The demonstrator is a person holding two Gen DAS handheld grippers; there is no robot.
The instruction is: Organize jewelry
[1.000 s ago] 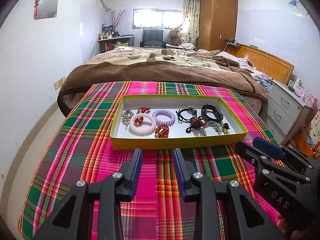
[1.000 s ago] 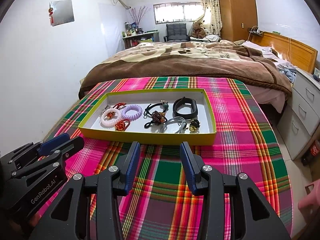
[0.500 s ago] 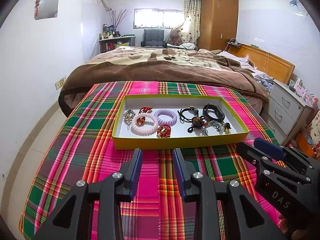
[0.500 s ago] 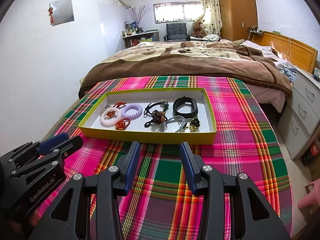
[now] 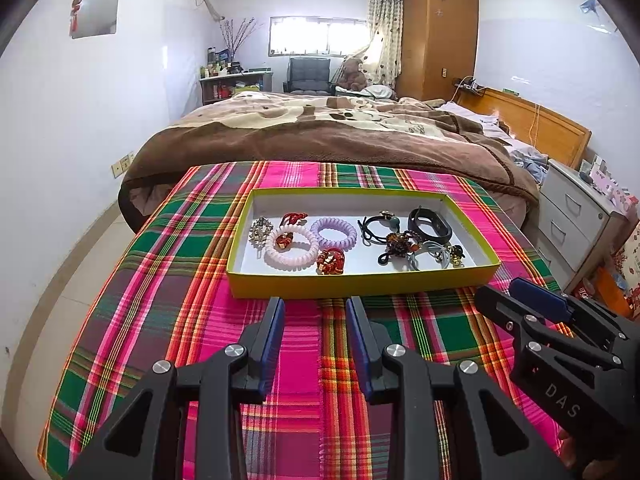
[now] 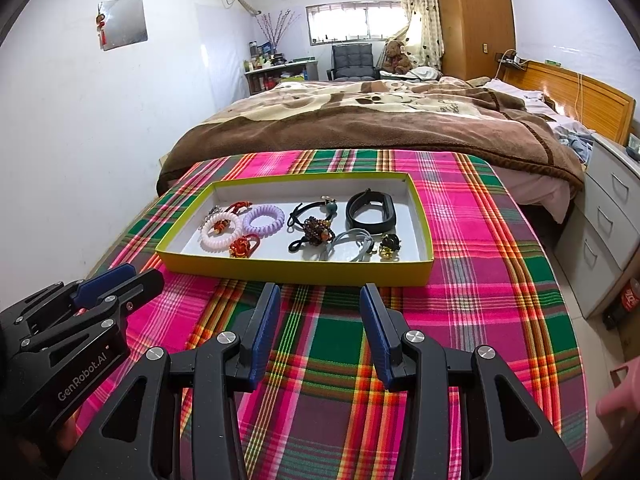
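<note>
1. Little has shifted over the last second: the tray (image 5: 362,280) sits a touch nearer the top of the left wrist view, so the left hand-held gripper (image 5: 315,312) has tipped or drawn back slightly, while the jewelry has not moved.
2. Both hand-held grippers hover above the plaid cloth (image 5: 168,312) at the near edge of the desk, short of the tray's near wall. The left one's jaws are parted a moderate way and hold nothing; the right hand-held gripper (image 6: 318,300) is spread wider, also with nothing in it.
3. All the pieces lie inside the tray: a pink coil band (image 5: 291,247) and a purple coil band (image 5: 334,232) toward its left end, a black wristband (image 5: 430,224) toward its far right corner, and a beaded tie (image 5: 402,242) and a grey tie (image 5: 430,252) that seem to overlap, though the view is too small to be sure.
4. That fits either a sorted tray or one awaiting tidying.
</note>
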